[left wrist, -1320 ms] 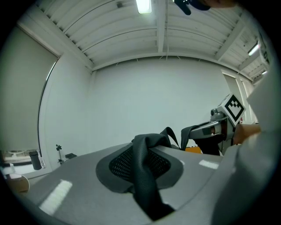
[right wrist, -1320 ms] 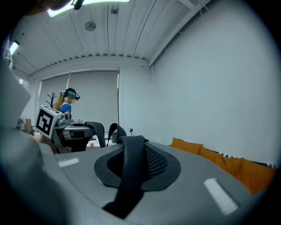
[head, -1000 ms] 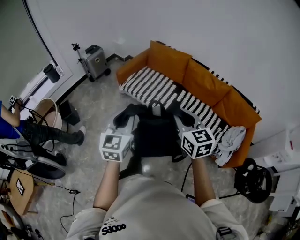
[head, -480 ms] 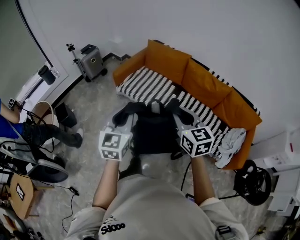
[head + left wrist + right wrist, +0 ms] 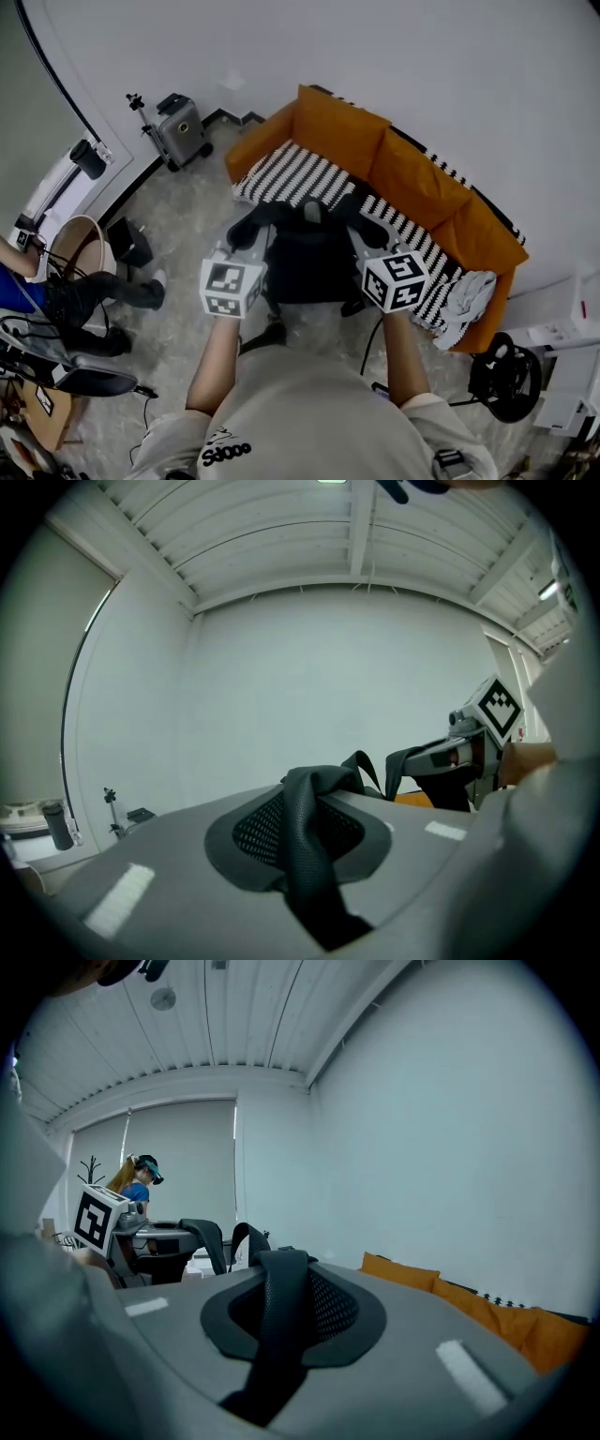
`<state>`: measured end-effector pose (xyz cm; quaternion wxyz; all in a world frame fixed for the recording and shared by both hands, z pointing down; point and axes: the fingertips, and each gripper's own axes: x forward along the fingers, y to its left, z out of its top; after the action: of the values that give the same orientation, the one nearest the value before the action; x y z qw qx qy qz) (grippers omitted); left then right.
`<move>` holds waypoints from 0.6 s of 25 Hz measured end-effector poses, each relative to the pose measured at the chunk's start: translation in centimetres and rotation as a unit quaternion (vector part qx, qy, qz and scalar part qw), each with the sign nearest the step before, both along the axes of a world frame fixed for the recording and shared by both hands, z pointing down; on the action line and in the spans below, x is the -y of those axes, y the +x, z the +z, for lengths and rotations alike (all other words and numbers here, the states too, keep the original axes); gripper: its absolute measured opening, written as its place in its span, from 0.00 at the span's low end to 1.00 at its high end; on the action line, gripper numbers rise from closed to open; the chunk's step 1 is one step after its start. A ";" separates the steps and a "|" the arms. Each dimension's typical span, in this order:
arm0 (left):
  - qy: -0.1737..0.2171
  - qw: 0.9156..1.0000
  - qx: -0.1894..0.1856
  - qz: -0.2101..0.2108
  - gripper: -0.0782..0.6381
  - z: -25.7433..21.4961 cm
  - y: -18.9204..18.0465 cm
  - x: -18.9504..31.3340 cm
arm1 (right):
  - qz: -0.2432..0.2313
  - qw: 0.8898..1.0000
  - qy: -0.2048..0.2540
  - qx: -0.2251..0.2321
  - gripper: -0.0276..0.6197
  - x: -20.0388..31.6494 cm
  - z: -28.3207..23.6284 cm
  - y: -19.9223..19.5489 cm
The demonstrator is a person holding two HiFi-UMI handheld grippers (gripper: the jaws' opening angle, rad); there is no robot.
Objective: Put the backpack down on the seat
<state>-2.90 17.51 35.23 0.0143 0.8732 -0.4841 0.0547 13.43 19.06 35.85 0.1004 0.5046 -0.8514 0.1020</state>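
A black backpack point(image 5: 309, 264) hangs in front of me over the stone floor, just short of the sofa. My left gripper point(image 5: 239, 253) is shut on its left shoulder strap point(image 5: 305, 855). My right gripper point(image 5: 361, 246) is shut on the other strap point(image 5: 281, 1330). In each gripper view a mesh strap runs through the grey jaws, and each shows the other gripper, the right gripper point(image 5: 469, 747) and the left gripper point(image 5: 141, 1237). The orange sofa point(image 5: 412, 173) has a black-and-white striped seat point(image 5: 305, 176) just beyond the bag, bare at its near end.
A grey cloth point(image 5: 466, 295) lies on the sofa's right end. A grey wheeled case point(image 5: 178, 129) stands by the wall at left. A round basket point(image 5: 75, 246), a black box point(image 5: 131, 242) and a seated person's legs point(image 5: 94, 292) are at left. Black round gear point(image 5: 506, 375) sits at lower right.
Both grippers keep their hold on the straps and the backpack hangs as before. The view has drifted slightly, and the person at left has slid towards the frame's edge.
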 end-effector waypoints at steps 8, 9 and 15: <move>-0.001 1.000 0.002 0.005 0.20 -0.8 -1.4 6.9 | 0.004 1.000 -0.003 -0.001 0.12 6.6 -0.6 -1.5; 0.000 1.000 0.002 0.007 0.20 -1.0 -1.5 7.8 | 0.005 1.000 -0.004 -0.001 0.12 7.4 -0.6 -1.6; -0.001 1.000 0.000 0.011 0.20 -1.3 -2.2 12.3 | 0.010 1.000 -0.006 -0.001 0.12 11.7 -1.1 -2.3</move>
<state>-5.06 5.21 33.92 0.0150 0.8786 -0.4741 0.0553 11.18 7.34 34.74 0.1027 0.5130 -0.8454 0.1074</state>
